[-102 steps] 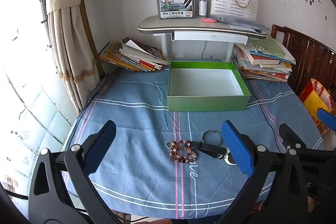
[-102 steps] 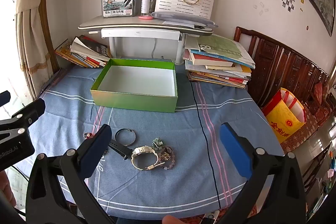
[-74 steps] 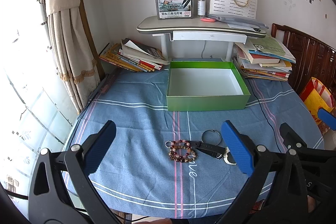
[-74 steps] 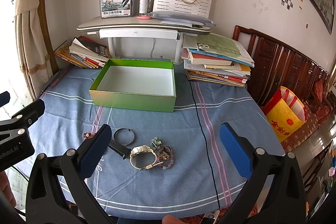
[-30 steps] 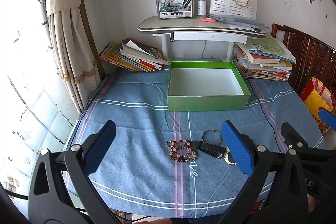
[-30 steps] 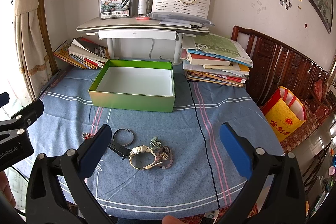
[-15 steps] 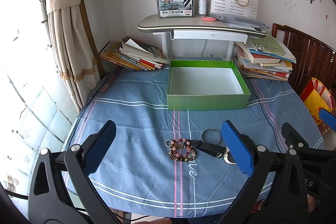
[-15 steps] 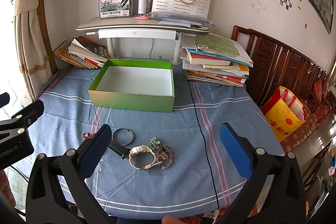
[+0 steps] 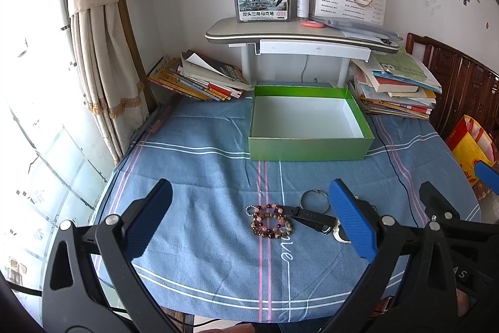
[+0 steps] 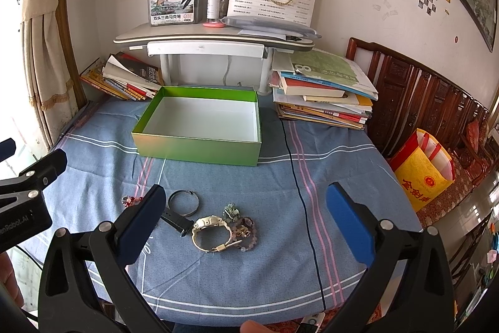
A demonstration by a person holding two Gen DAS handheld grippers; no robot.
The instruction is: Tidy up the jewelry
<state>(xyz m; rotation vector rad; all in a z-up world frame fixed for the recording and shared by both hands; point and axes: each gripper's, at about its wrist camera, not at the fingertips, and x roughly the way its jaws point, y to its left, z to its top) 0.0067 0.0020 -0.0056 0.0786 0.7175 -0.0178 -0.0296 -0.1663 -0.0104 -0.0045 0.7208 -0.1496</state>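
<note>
green box (image 10: pixel 199 150), empty, set behind the jewelry as its likely destination. beaded bracelet (image 9: pixel 269 222), metal ring (image 10: pixel 183 202), watch (image 10: pixel 209 228) loose on blue cloth. left gripper (image 9: pixel 249 220), right gripper (image 10: pixel 243 219): both spread wide, holding nothing.

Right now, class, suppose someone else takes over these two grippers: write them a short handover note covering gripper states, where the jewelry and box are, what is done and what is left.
Left gripper: open, empty, above the cloth's near edge.
Right gripper: open, empty, likewise.
Green box: open, nothing inside, at the far middle of the cloth.
Jewelry, all on the cloth in front of the box: bead bracelet, metal ring, black strap, pale watch, and a tangle of beads and charms touching the watch.
Done: nothing boxed yet.
Left: pick up each piece and place it in the box.
</note>
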